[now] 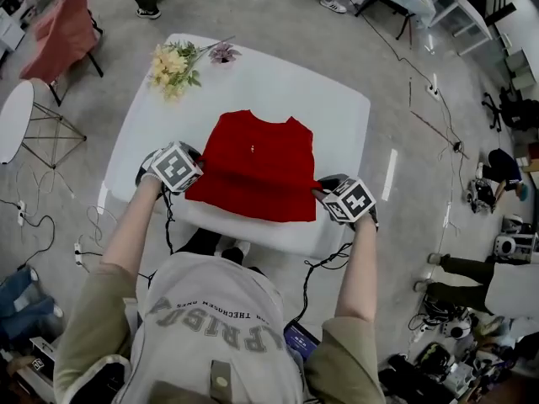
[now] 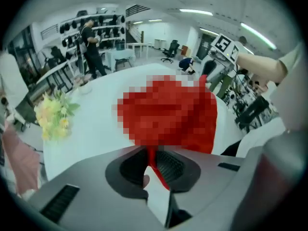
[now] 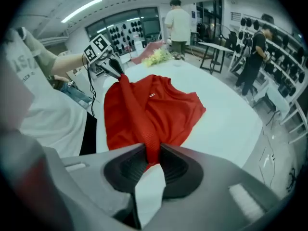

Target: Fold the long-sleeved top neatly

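From the head view, the red long-sleeved top (image 1: 257,162) lies in the middle of the white counter (image 1: 337,108), neckline away from the person. Its near edge runs between the 2 grippers. The left gripper (image 1: 194,179) sits at the near left corner of the cloth and the right gripper (image 1: 322,196) at the near right corner, both pointing steeply down. A bunch of yellow flowers (image 1: 173,64) lies at the far left corner of the counter, well apart from the top.

In the left gripper view, the left gripper (image 2: 153,165) is pinching a thin ridge of red cloth, its 2 jaws pressed close on it. The top (image 2: 204,117) spreads out beyond the jaws over the counter (image 2: 96,129), and the flowers (image 2: 55,114) lie off to the left.

In the right gripper view, the right gripper (image 3: 151,165) is likewise clamped on a bunched fold of the top (image 3: 154,109), the jaws nearly together with only the cloth between them. A raised edge of cloth leads from there across to the left gripper (image 3: 118,72), which nips the other corner. The rest of the top rests on the counter (image 3: 226,114), with the flowers (image 3: 156,57) at the far end.
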Motion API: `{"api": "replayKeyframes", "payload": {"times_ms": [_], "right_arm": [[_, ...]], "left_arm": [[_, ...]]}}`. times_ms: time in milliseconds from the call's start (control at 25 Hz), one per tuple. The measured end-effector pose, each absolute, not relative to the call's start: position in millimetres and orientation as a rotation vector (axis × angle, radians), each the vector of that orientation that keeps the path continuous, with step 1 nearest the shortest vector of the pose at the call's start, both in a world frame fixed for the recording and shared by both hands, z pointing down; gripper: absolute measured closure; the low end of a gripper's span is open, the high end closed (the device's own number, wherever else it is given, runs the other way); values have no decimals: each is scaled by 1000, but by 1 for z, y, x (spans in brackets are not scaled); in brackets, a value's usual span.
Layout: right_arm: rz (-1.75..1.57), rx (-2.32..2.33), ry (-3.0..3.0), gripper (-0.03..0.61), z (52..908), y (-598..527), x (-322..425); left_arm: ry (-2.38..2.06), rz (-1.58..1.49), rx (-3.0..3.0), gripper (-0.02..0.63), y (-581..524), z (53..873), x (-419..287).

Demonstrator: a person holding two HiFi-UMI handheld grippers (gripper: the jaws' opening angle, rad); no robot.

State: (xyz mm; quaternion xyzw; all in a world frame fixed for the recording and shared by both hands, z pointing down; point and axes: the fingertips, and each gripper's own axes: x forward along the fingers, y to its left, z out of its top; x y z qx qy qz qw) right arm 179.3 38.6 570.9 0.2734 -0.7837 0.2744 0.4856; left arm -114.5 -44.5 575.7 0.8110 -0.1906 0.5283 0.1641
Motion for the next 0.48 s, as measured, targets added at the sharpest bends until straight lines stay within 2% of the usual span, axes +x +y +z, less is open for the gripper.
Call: {"api": "replayKeyframes", "payload": {"times_ms": [120, 240, 360, 480], "right_arm": [[751, 739, -1840, 503, 598, 23, 182], [759, 874, -1829, 489, 603, 9, 188], [753, 975, -1843, 488, 601, 0, 196], [725, 1023, -1856, 488, 595, -5, 202]], "left_arm": [[-618, 1475, 2146, 529, -58, 601, -119], [-711, 1410, 2046, 446, -70, 610, -128], [-859, 1217, 2031, 385, -90, 598, -137], [-986, 1019, 2010, 354, -103, 584, -149]]}}
